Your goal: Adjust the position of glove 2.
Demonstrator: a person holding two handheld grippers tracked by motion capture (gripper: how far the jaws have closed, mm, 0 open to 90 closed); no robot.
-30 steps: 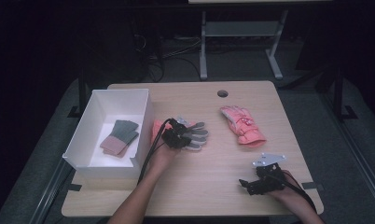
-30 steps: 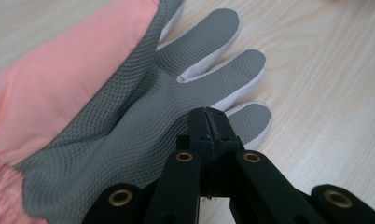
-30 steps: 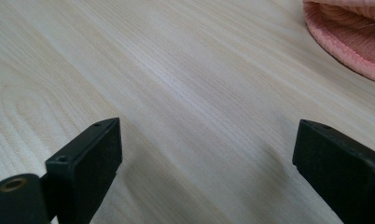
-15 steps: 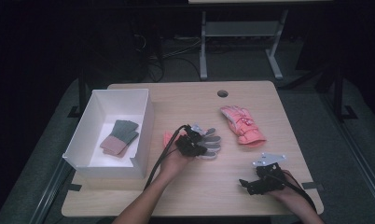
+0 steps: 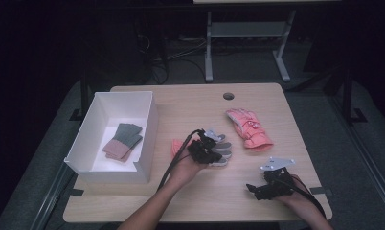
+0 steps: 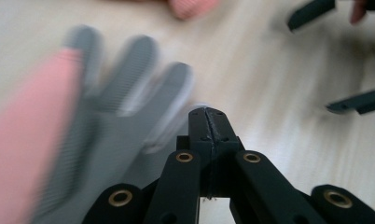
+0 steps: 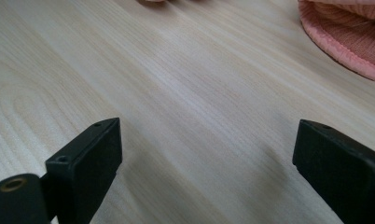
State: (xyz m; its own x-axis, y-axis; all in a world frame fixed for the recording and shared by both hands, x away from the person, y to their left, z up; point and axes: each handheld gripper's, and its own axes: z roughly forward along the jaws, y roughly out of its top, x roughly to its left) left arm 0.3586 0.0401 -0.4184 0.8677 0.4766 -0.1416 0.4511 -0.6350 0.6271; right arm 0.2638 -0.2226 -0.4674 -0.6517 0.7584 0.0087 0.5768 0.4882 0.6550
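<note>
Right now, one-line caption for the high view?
Left gripper at a grey-and-pink glove mid-table; right gripper waits open; pink glove behind, white box left.

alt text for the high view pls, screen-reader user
A person's left gripper rests on a grey-and-pink glove mid-table; the right gripper sits open near the front edge. A pink glove lies behind, a white box with folded gloves left.

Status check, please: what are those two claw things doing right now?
Left gripper shut beside grey glove. Right gripper open over bare table. Nothing blocking.
</note>
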